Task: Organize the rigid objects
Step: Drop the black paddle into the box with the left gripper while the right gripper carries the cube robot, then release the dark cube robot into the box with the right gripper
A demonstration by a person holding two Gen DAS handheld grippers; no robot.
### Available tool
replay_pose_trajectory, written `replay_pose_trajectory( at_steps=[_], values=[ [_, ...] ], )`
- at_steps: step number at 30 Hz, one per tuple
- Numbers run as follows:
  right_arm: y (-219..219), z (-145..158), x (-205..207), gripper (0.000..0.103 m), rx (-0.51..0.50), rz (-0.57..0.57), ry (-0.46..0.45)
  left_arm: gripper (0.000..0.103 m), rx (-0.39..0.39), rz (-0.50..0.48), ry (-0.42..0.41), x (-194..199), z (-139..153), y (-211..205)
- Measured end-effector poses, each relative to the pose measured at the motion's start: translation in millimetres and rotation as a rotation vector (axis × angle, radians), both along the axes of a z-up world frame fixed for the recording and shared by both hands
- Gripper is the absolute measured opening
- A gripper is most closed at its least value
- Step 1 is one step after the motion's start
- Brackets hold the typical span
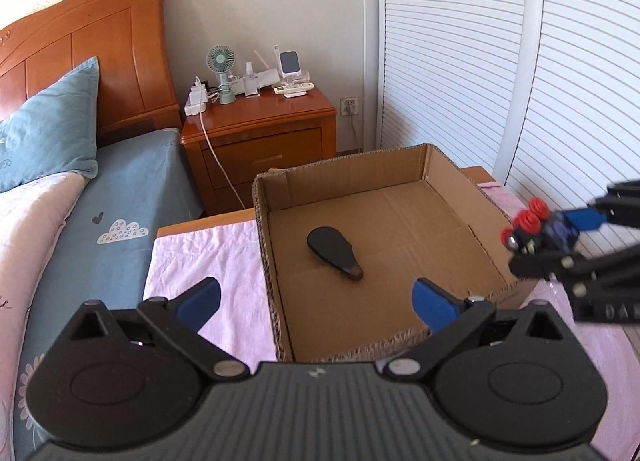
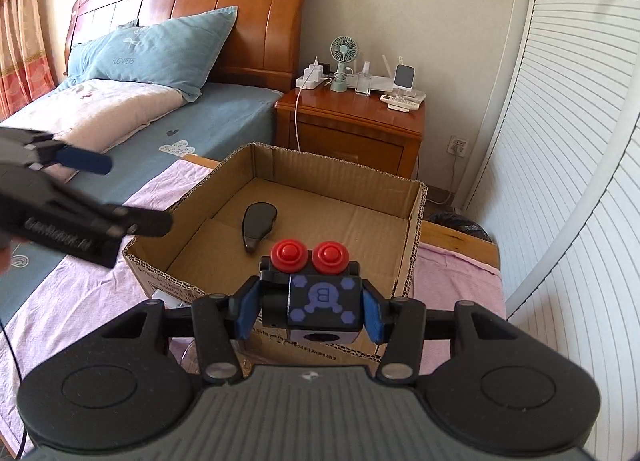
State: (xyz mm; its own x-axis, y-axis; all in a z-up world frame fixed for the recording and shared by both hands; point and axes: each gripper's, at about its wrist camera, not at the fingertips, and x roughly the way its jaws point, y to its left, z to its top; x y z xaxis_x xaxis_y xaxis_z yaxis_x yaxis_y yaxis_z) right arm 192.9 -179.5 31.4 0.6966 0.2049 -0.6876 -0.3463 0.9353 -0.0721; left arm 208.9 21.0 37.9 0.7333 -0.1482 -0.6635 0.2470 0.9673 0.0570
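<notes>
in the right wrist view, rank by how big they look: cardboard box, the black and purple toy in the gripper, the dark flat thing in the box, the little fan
1. cardboard box
2. toy, though nearness to the camera inflates it
3. dark flat object
4. fan, far off, so its true size is unsure

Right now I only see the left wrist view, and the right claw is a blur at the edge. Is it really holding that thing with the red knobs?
Observer: Yes. The right claw is shut on the toy block, one blue pad on each side.
Operator: What's on the toy's face?
Observer: A purple letter B ringed by hexagons.
Operator: Where's my left claw from that side?
Observer: The left claw is open, hanging by the left corner of the cardboard box.
</notes>
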Motion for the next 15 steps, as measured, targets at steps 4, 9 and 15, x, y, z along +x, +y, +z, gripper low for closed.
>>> replay_pose_trajectory(
  at_steps=[4, 9, 15],
  values=[
    [6, -3, 18, 0.056, 0.0, -0.013, 0.03, 0.102, 0.017, -0.008, 0.033, -29, -13, 2],
    [11, -7, 49, 0.056, -0.014, -0.038, 0.066, 0.102, 0.037, -0.061, 0.084, -52, -26, -5],
    [22, -11, 92, 0.056, -0.038, -0.07, 0.087, 0.102, 0.012, -0.056, 0.061, -68, -25, -8]
  ],
)
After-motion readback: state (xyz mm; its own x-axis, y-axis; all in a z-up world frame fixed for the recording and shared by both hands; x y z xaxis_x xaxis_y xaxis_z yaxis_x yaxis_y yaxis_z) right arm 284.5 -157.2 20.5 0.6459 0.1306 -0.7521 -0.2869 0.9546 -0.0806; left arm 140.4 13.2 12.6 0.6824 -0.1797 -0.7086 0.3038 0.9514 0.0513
